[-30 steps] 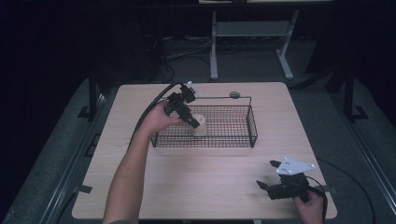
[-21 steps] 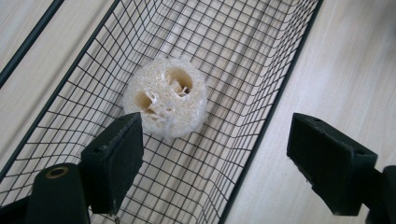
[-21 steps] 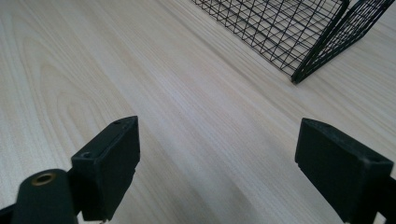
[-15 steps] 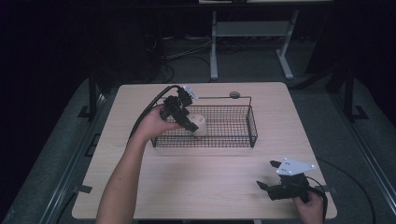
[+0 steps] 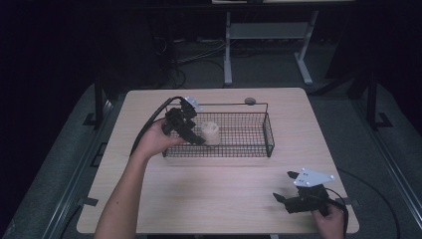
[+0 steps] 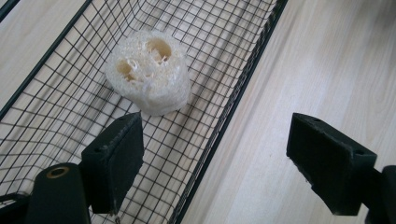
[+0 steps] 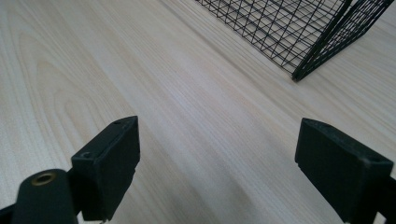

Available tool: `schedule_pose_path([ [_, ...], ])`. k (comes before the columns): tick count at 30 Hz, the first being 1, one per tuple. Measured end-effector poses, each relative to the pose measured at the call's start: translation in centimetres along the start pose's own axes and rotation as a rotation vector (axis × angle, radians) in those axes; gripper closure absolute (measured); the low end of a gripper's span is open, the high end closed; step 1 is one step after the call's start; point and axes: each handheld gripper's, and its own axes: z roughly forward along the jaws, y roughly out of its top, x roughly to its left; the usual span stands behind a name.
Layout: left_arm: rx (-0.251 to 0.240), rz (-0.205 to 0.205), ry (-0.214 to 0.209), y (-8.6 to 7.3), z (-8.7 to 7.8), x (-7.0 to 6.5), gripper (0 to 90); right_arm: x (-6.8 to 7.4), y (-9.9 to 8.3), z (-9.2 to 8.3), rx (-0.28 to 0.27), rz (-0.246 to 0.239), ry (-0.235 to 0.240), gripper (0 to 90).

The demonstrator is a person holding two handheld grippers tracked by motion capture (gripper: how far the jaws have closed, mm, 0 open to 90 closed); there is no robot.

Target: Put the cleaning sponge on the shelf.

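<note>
My left gripper [image 5: 191,134] hangs at the left end of the black wire-mesh basket [image 5: 259,149], jaws spread wide and gripping nothing; the pale, fibrous loofah puck with two holes in its top face [image 6: 148,72] lies on the basket floor just ahead of the jaws and off toward the left one, hole side up, so it has no real long axis to line up with; in the left gripper view the jaws straddle the basket's near wall, one over the mesh and one over the light wooden table [image 5: 224,199], and I judge that rim is what stands in the way of any reach to the loofah; my right gripper [image 5: 287,201] sits well apart at the table's near right corner, equally wide and empty, with only the basket's corner ahead of it; the left hand is plainly the nearer; a small dark round disc [image 5: 250,101] rests beyond the basket's far rail.
</note>
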Motion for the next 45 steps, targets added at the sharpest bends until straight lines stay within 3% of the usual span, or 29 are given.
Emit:
schedule_pose_path([
  [12,-0.03,0.003,-0.001,-1.5,-0.8,-1.1,18.5,-0.1,0.0,0.0,0.008,-0.007,-0.007,13.5],
  [30,-0.071,0.004,-0.001,-4.4,-2.0,-2.9,18.4,-0.6,-0.4,-0.3,0.018,0.029,-0.021,13.5],
  [45,-0.074,0.011,0.011,-7.3,-2.2,-4.5,18.4,-0.7,-0.5,-0.3,0.024,0.027,-0.031,13.5],
])
